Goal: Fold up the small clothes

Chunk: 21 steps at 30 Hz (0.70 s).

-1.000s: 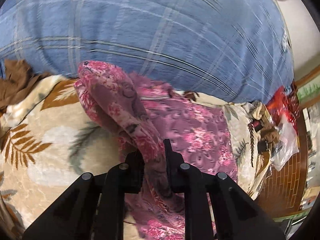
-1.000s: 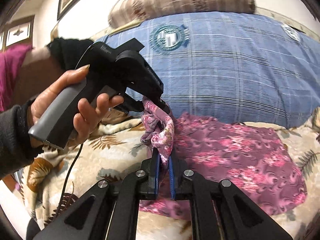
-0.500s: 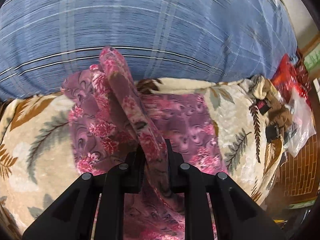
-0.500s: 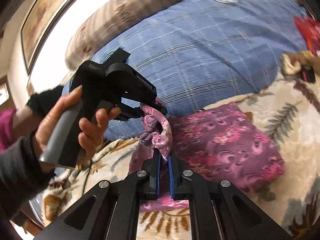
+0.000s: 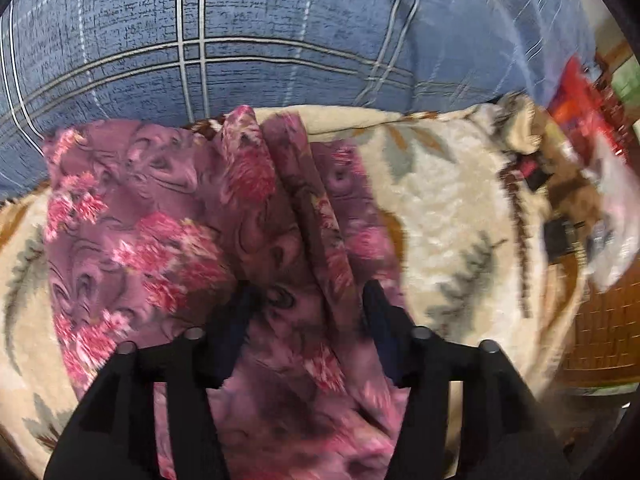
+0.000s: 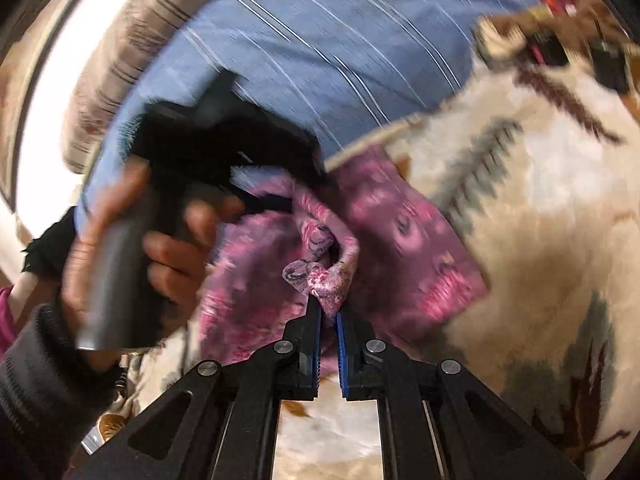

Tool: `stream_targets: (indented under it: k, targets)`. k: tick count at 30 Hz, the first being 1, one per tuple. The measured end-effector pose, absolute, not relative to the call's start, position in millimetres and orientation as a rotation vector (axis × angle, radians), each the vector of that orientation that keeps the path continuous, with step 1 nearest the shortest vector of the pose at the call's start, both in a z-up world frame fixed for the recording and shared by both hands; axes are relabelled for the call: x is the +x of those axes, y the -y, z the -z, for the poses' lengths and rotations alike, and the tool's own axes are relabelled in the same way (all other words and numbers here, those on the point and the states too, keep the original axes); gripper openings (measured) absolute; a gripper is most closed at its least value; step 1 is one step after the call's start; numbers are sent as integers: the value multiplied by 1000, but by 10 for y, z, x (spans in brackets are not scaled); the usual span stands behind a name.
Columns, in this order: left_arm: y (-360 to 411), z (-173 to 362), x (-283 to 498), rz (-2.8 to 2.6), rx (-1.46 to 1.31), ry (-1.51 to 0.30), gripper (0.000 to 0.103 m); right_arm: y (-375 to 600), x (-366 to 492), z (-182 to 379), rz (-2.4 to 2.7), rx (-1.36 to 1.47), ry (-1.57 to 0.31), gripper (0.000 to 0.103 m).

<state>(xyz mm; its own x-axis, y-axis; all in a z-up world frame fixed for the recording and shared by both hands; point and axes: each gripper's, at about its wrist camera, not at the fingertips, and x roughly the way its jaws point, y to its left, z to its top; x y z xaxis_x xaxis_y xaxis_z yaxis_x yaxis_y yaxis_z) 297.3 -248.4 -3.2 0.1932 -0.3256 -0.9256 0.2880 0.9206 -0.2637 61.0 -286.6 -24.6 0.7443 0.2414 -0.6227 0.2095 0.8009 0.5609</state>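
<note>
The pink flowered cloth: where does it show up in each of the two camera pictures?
Left wrist view: the pink flowered cloth fills the lower left and middle, running down between the opening jaws of the left gripper.
Right wrist view: it lies at the middle, a bunched edge pinched in the right gripper.
Shared landmark: the blue checked bedding behind the cloth.

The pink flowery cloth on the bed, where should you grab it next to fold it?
Probably the flat far corner of the pink flowery cloth, coming from above. It lies spread on the leaf-print blanket, unlike the bunched ridge that the right gripper pinches and the opening left gripper straddles.
</note>
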Motion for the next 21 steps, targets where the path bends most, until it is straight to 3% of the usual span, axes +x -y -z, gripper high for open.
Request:
stream_targets:
  k: [3, 6, 10, 12, 14, 21]
  targets:
    - [2261, -154, 2944, 441, -96, -1268, 58, 2854, 655, 312, 4, 659, -795, 12]
    - [1824, -266, 2939, 347, -129, -1199, 67, 2871, 616, 255, 29, 660, -790, 17]
    - [1114, -162, 2891, 231, -212, -1188, 67, 3019, 343, -158, 113, 664, -553, 28]
    - [850, -20, 2872, 208, -268, -1208, 67, 3080, 371, -350, 110, 648, -463, 48]
    - [693, 163, 2813, 215, -330, -1249, 67, 3108, 731, -466, -17, 629, -487, 55]
    - [684, 377, 2643, 298, -392, -1275, 67, 2964, 2179, -73, -141, 536, -803, 53]
